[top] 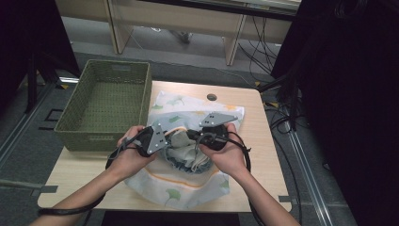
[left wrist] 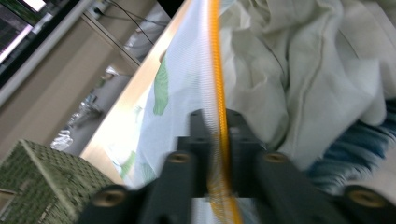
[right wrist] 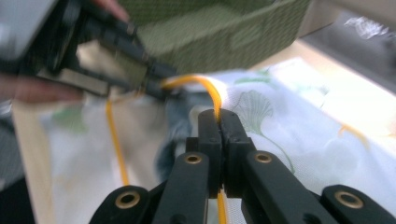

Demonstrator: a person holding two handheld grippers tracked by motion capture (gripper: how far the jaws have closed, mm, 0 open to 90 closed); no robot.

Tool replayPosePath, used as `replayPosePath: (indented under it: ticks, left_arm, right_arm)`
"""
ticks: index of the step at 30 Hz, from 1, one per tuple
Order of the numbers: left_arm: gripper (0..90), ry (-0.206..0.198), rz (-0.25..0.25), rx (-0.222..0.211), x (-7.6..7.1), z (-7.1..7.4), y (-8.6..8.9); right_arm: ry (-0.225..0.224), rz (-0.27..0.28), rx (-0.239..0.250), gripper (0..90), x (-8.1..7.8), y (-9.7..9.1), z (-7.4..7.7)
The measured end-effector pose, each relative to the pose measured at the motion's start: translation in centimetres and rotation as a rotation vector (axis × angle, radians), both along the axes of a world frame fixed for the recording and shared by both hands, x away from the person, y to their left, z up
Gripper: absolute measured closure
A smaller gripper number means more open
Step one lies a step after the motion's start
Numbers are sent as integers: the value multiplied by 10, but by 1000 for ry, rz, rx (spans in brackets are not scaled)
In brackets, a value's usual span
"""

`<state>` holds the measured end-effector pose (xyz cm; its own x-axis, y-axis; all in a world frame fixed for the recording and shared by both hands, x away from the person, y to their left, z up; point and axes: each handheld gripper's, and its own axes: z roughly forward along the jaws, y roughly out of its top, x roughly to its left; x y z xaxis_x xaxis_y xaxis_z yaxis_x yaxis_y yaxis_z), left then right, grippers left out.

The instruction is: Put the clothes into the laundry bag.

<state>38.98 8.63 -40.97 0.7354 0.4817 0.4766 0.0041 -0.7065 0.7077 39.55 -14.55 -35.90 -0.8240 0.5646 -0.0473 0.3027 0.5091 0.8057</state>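
From the high view, my left tongs and right tongs meet over the middle of the table, each in one of my hands. Under them lies a white bag printed with green leaves and edged with an orange hem. Pale clothes and something blue are bunched between the tongs, resting on the bag. A green basket stands at the table's far left corner, just beside the bag's left edge.

In the left gripper view, my left tongs are clamped on the orange hem, which runs straight up from between the jaws. The thin white fabric of the bag stretches away to the left of the hem. To the right sit the crumpled pale clothes, with a bit of blue cloth below them. The basket shows at the lower left.

In the right gripper view, my right tongs are pinched tight on the same hem. It arches over from my jaws to the left tongs, which grip it just beside mine. The leaf-printed bag spreads out to the right, and the basket stands behind.
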Motion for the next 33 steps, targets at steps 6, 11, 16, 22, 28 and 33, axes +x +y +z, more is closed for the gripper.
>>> replayPosePath:
  ticks: [6, 11, 16, 22, 28, 33]
  left_arm:
    - [871, 82, -164, 102, -25, -8, 5]
    - [869, 168, -255, 199, -39, -31, 2]
    - [875, 252, -294, 262, -44, -57, -8]
    - [869, 288, -290, 279, -35, -69, -25]
    - [822, 332, -290, 275, -32, -74, -28]
    - [726, 379, -276, 186, -33, -71, -16]
  right_arm:
    - [104, 105, -156, 900, -10, -3, -29]
    - [204, 197, -275, 900, -17, -1, -56]
    - [279, 232, -373, 900, -19, 3, -81]
    - [341, 198, -415, 900, -10, -3, -99]
    - [347, 166, -423, 899, -7, -8, -106]
    - [364, 175, -424, 892, -10, -5, -113]
